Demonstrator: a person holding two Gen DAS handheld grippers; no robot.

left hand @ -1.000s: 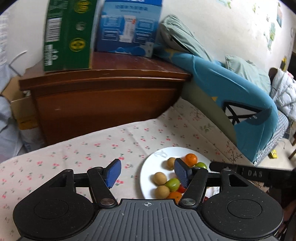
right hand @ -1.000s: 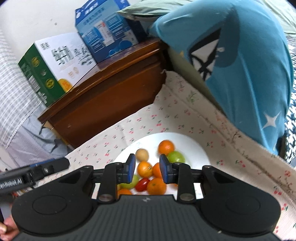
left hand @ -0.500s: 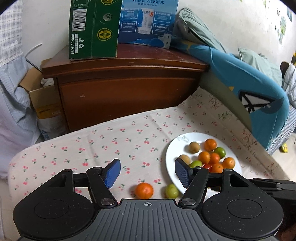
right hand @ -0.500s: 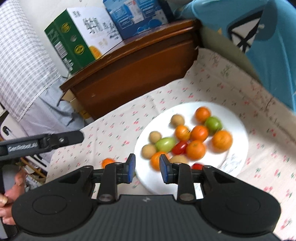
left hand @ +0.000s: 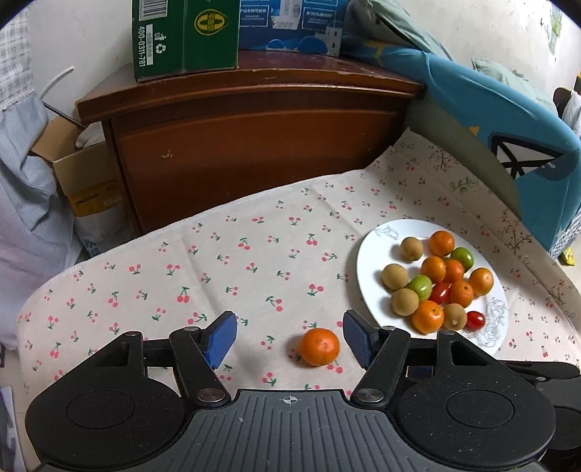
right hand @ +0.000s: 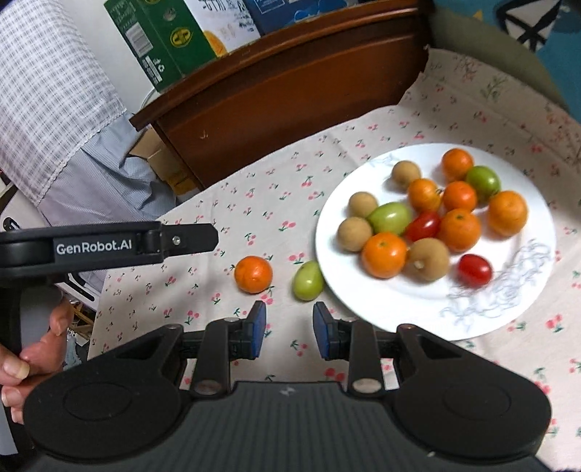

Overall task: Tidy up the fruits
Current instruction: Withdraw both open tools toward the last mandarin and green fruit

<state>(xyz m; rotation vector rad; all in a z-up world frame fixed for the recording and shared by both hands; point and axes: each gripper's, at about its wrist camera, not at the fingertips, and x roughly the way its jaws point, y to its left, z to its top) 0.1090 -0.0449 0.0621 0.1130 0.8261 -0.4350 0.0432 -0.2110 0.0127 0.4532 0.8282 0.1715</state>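
Note:
A white plate (left hand: 370,254) (right hand: 523,319) holds several oranges, brown longans, green and red tomatoes. A loose orange (left hand: 319,346) (right hand: 253,273) lies on the cherry-print cloth left of the plate. A loose green tomato (right hand: 308,280) lies beside the plate's rim; it is hidden in the left wrist view. My left gripper (left hand: 290,339) is open and empty, with the loose orange between its fingers near the right one. My right gripper (right hand: 289,330) is open and empty, just in front of the green tomato. The left gripper's body (right hand: 109,243) shows in the right wrist view.
A wooden cabinet (left hand: 254,127) stands behind the cloth with a green carton (left hand: 185,36) and a blue box (left hand: 290,21) on top. A blue cushion (left hand: 490,119) rises at the right. A cardboard box (left hand: 83,178) and hanging fabric are at the left.
Both grippers have pulled back and to the left from above the plate. The loose orange and green tomato have come into view, and the orange now lies between my left fingers.

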